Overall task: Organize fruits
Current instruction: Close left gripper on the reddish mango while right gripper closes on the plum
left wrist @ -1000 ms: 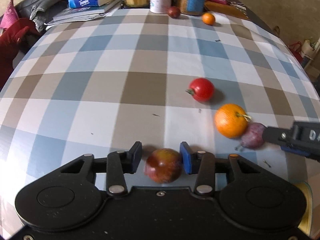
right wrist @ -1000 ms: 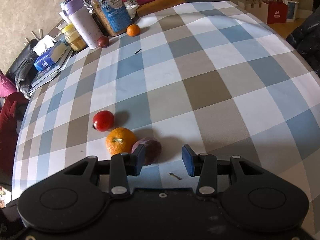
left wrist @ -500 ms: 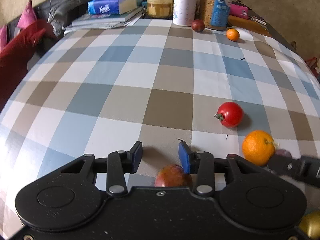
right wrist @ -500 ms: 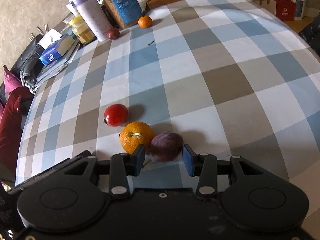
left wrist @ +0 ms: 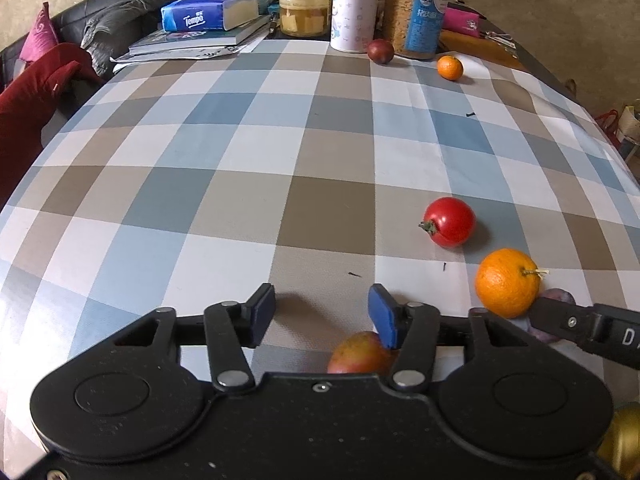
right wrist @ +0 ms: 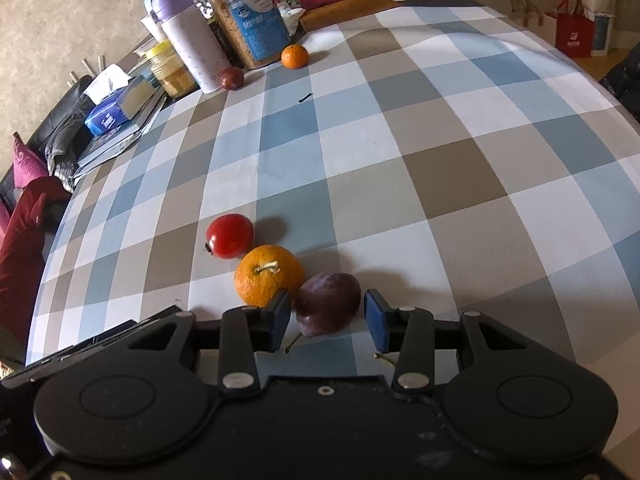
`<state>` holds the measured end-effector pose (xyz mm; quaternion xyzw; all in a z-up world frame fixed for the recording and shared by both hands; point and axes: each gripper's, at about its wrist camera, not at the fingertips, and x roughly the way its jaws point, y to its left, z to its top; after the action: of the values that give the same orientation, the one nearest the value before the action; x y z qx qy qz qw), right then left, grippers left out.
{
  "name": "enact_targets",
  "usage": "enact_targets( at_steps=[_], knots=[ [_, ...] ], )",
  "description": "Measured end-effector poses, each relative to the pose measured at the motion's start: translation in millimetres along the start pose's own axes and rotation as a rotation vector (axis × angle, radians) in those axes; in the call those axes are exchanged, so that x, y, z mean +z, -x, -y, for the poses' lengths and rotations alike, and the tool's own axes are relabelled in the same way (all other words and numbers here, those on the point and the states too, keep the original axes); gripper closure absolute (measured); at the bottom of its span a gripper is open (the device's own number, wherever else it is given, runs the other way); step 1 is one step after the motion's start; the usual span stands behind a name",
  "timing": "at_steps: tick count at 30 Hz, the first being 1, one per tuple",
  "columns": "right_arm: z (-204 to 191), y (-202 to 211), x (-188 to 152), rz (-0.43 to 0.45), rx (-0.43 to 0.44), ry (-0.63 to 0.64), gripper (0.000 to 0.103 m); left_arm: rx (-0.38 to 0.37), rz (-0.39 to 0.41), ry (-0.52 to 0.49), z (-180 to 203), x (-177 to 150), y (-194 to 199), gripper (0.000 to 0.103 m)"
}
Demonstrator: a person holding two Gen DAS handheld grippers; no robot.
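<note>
In the left wrist view, our left gripper [left wrist: 322, 312] has just been opening, and it stands released. The reddish-yellow fruit [left wrist: 360, 354] sits low under the right pad, mostly hidden by the gripper body, and we cannot tell whether that pad touches it. Nothing lies between the pads. The risk here is that pulling away could nudge the fruit and send it rolling on the checked tablecloth [left wrist: 200, 200]. To the right, a tomato [left wrist: 450, 222] lies farther off and an orange [left wrist: 507, 282] nearer, with the tip of our right gripper [left wrist: 584, 326] right beside the orange.

In the right wrist view, our right gripper [right wrist: 324, 314] has just been closing around the plum [right wrist: 328, 303]. The pads flank it, seemingly short of pressing, so we count it as not yet grasped. The left pad sits hard against the orange [right wrist: 266, 274], which is just beside the plum. Closing further could push the orange into the tomato [right wrist: 229, 235] beyond it. The round, smooth plum may also squirt out towards the far side if squeezed off centre.
</note>
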<state>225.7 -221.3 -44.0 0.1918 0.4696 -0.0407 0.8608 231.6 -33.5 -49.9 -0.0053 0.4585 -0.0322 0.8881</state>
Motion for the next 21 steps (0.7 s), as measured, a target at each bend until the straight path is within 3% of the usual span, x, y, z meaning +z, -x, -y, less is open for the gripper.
enact_targets(
  at_steps=[13,21],
  knots=[
    [-5,-2,-5,-0.005,-0.005,0.051,0.066,-0.098,0.025,0.006,-6,-4,13,0.042],
    [-4,-3,-5,0.002,-0.005,0.041,0.067,-0.164,0.0,0.032,-13,-1,20,0.041]
  ],
)
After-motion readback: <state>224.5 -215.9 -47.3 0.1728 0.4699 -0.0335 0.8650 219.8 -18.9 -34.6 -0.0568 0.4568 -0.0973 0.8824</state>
